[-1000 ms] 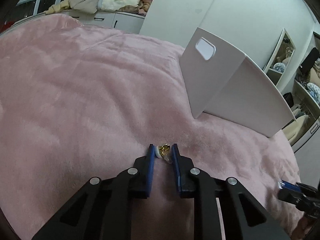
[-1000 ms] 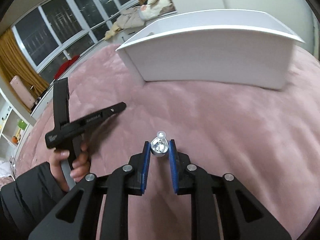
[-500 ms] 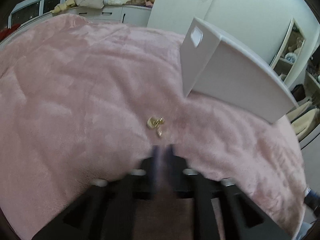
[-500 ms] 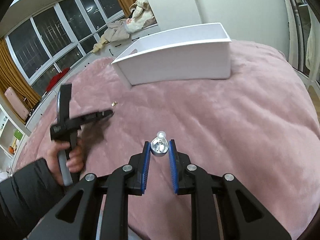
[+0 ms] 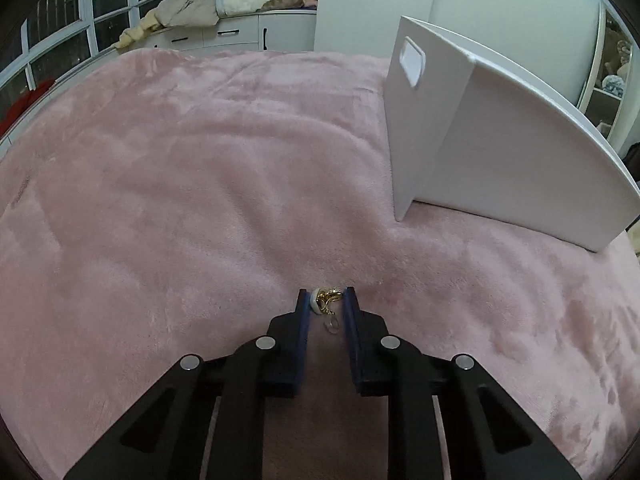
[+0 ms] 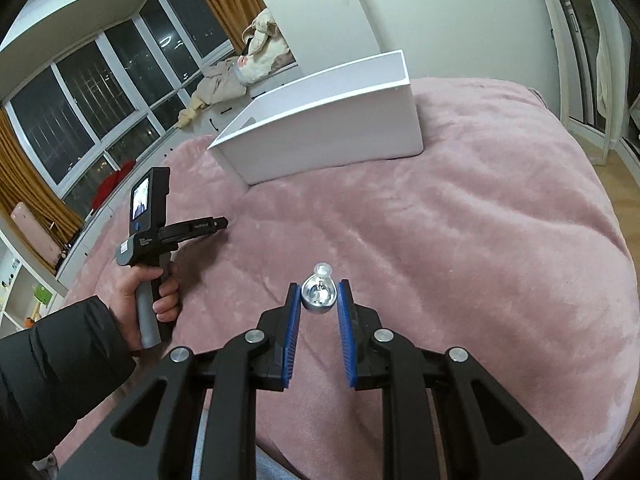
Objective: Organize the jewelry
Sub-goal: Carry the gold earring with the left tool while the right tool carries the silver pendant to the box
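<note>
My left gripper [image 5: 326, 300] is shut on a small gold earring with a white bead [image 5: 326, 300], held just above the pink blanket [image 5: 180, 200]. My right gripper [image 6: 319, 296] is shut on a silver teardrop earring [image 6: 318, 298] with a clear back, held above the blanket [image 6: 460, 240]. A white open box [image 5: 480, 140] stands ahead and to the right of the left gripper; it also shows in the right wrist view [image 6: 320, 128], far ahead. The left gripper [image 6: 219, 223] shows in the right wrist view at left, its tip low over the blanket.
The blanket covers a bed. White drawers with piled clothes and soft toys [image 5: 224, 4] stand under dark windows behind it. A wardrobe wall [image 6: 440, 8] is behind the box. The bed's right edge drops to a wooden floor [image 6: 624, 168].
The gold earring lay loose on the blanket half a second ago as my left gripper pulled back; now it is between the left fingers again. My right gripper drew back from the box, still holding the silver earring.
</note>
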Action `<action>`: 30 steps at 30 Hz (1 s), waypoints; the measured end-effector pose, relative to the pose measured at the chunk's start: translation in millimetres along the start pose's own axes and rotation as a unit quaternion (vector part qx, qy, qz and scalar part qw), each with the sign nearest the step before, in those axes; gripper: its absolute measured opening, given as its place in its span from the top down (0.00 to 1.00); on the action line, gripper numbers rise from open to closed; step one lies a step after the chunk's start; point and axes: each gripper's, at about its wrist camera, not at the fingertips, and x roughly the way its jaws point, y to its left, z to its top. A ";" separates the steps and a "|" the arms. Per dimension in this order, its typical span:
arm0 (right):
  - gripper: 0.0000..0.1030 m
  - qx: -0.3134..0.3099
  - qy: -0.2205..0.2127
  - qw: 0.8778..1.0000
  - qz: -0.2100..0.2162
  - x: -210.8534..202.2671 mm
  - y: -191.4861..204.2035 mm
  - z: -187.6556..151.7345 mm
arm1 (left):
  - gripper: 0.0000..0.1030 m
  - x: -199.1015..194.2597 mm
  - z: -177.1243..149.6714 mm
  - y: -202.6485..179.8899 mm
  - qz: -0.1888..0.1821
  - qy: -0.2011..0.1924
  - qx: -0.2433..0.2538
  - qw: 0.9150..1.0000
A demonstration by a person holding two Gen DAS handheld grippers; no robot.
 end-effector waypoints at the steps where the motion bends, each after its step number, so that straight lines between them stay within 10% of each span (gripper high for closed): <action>1: 0.81 0.000 0.000 1.000 -0.002 -0.9 -1.5 -1.0 | 0.79 -1.6 -0.1 -0.5 -0.003 0.001 0.001 1.000; 30: 0.81 -0.004 -0.037 0.999 -0.025 -29.3 -21.5 -8.9 | 0.79 -145.6 -26.5 -82.5 -0.076 -0.037 0.034 0.996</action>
